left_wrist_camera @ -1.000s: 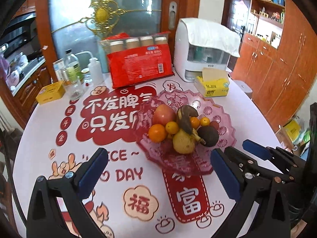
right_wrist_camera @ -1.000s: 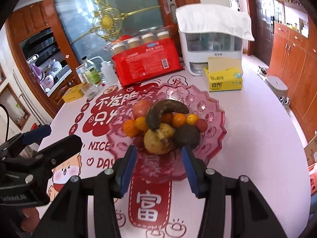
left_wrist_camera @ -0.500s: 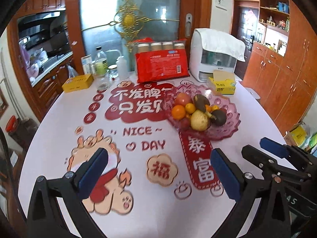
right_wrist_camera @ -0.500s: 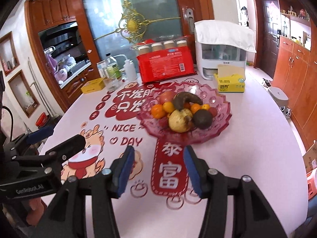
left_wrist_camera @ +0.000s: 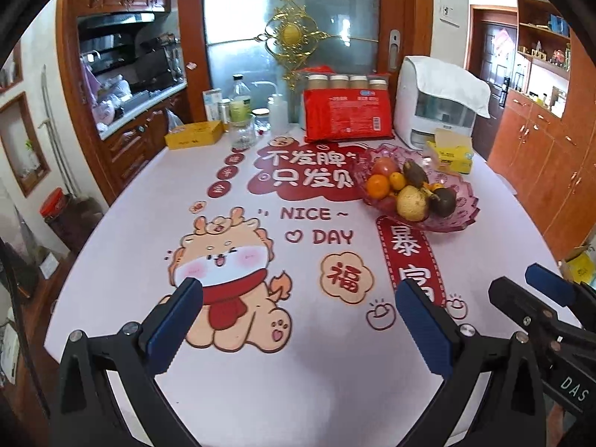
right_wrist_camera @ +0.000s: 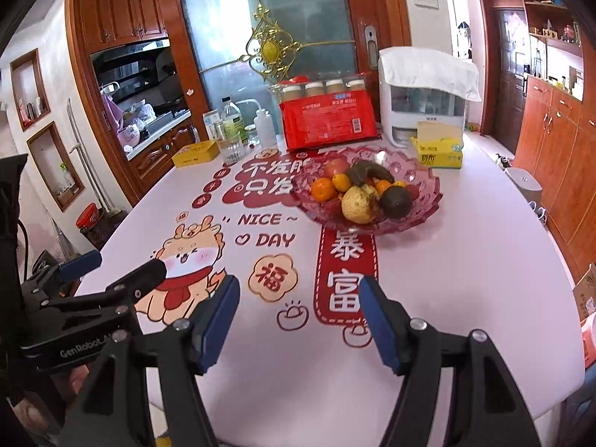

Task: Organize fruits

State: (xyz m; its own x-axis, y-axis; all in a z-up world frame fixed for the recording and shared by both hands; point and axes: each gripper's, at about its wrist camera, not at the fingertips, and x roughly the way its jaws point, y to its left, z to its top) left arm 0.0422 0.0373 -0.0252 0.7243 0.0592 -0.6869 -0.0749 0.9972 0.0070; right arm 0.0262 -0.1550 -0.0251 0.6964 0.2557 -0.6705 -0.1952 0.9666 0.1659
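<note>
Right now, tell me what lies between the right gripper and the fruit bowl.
Only bare tablecloth with its printed red banner separates the opening, empty right gripper from the fruit bowl, seen in the right wrist view.

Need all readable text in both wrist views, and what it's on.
"NICE ~ DAY": white printed tablecloth.
"福": flower badge on that cloth.
"暴富": red banner print.
"GenRobot": black left gripper body.
"DAS": black right gripper body.
Red snack pack and yellow tissue box: print too small.
</note>
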